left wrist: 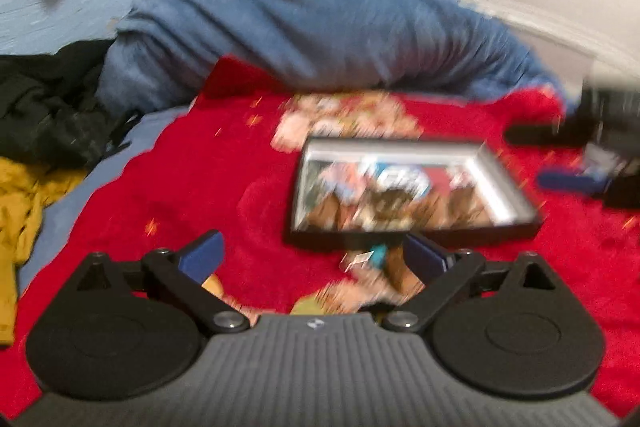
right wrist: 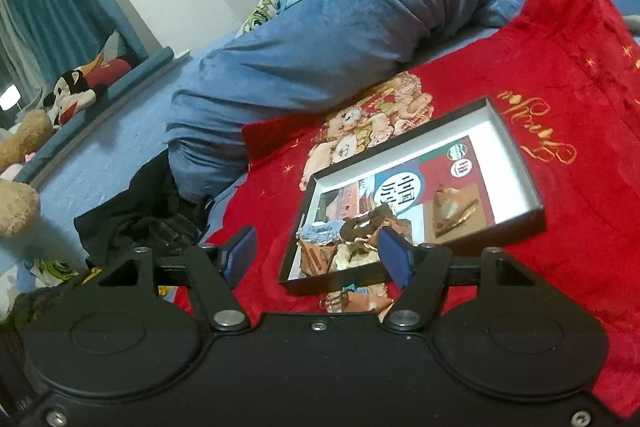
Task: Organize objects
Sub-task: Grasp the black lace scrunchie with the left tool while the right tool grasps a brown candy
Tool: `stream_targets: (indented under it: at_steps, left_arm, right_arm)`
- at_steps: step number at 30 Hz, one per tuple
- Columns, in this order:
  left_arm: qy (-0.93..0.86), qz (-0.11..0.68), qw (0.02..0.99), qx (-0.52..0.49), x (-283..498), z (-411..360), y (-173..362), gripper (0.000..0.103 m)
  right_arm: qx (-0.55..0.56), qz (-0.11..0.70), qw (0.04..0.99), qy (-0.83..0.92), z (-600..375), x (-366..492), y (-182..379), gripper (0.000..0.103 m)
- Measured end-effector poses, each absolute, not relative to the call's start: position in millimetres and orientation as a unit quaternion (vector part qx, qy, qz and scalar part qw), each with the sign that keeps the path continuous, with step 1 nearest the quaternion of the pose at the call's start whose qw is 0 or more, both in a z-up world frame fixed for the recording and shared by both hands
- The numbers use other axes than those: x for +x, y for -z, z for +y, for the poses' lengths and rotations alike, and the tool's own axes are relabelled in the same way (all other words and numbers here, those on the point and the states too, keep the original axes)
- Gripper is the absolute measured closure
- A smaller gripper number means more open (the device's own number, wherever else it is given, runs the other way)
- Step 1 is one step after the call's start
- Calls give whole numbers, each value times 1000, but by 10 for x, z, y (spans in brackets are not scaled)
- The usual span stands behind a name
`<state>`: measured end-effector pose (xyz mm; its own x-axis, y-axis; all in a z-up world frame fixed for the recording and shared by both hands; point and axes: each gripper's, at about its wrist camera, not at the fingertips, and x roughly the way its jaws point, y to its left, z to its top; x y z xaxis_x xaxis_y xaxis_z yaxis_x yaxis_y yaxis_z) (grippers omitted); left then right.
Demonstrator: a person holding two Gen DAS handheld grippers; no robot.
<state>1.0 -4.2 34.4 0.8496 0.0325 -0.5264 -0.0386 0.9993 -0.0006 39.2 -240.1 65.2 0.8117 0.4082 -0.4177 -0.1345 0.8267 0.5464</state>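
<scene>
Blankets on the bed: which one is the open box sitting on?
The red blanket with gold embroidery and a bear print. The box lies flat on it; the plain blue blanket is bunched up behind.

A bed (right wrist: 100,163) in a pale blue sheet carries a red blanket (right wrist: 568,131) with a shallow black box (right wrist: 516,163) on it, a rumpled blue duvet (right wrist: 360,27) behind, and dark clothing (right wrist: 132,223) beside it.
</scene>
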Motion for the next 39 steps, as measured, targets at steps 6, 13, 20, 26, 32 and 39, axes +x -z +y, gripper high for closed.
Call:
stream_targets:
  at_steps: [6, 13, 20, 26, 32, 39]
  left_arm:
    - [-49, 306, 950, 39, 133, -333, -10, 11]
    - [-19, 370, 929, -5, 210, -448, 198, 22]
    - [-34, 416, 908, -35, 361, -391, 346, 43]
    - [-31, 438, 897, -58, 397, -358, 442, 81]
    - [-23, 438, 894, -89, 389, -312, 434, 81]
    - [-21, 444, 890, -99, 422, -293, 417, 81]
  right_arm:
    - [270, 336, 888, -161, -2239, 721, -305, 37]
    - [241, 376, 881, -156, -1976, 984, -73, 38]
    - [234, 401, 875, -138, -1873, 1142, 136, 38]
    - [209, 413, 875, -143, -1732, 1185, 222, 38]
    - [192, 428, 874, -126, -1680, 1254, 332, 39]
    - [205, 428, 871, -124, -1685, 1305, 417, 44]
